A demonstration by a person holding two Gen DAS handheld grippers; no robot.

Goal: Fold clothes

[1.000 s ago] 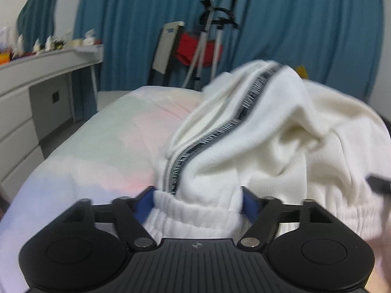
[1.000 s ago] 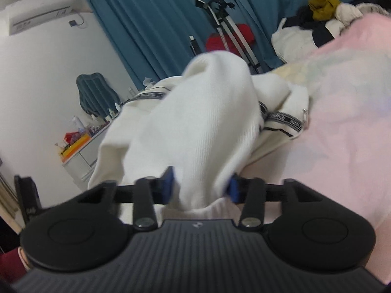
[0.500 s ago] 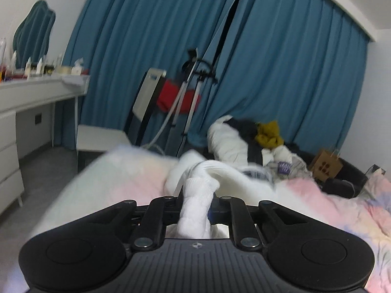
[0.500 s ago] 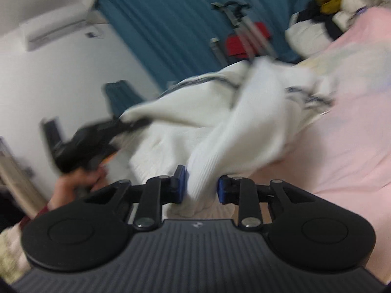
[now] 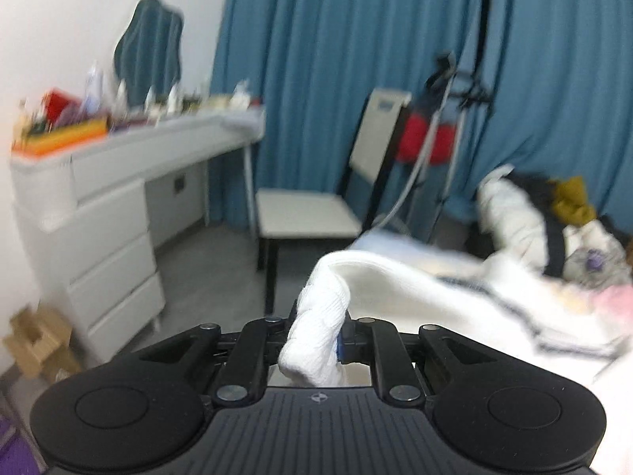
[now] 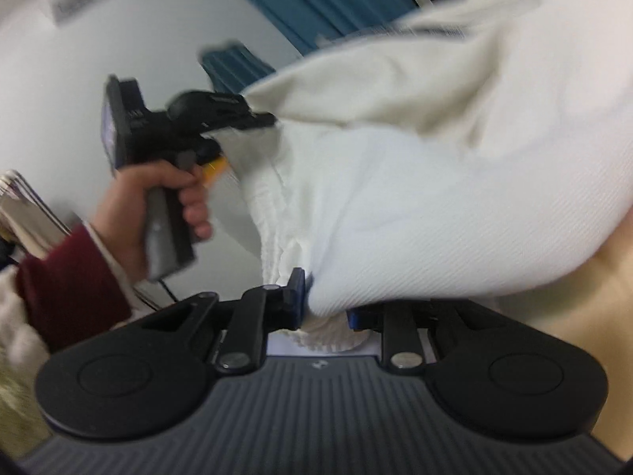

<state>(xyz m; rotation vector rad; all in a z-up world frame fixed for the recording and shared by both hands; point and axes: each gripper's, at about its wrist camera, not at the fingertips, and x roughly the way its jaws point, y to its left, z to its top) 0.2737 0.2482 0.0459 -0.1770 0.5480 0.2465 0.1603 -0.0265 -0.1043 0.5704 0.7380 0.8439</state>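
A white knit garment with a dark patterned stripe (image 5: 427,297) is lifted off the bed. My left gripper (image 5: 318,336) is shut on a bunched ribbed edge of it. My right gripper (image 6: 326,308) is shut on another ribbed edge, and the cloth (image 6: 435,206) billows up and right across that view. The left gripper (image 6: 257,120) also shows in the right wrist view, held in a hand with a dark red sleeve, pinching the garment's far corner. The stripe trails toward the bed at right in the left wrist view.
A white vanity desk with drawers (image 5: 114,213) stands at left, cluttered on top. A white chair (image 5: 312,213) and a tripod with a red item (image 5: 431,142) stand before blue curtains. A pile of clothes (image 5: 554,221) lies at the far right on the pastel bed.
Both grippers closed on the garment's ribbed edges and lifted it off the bed. The left gripper swung left toward the desk; the cloth now stretches between the two grippers.
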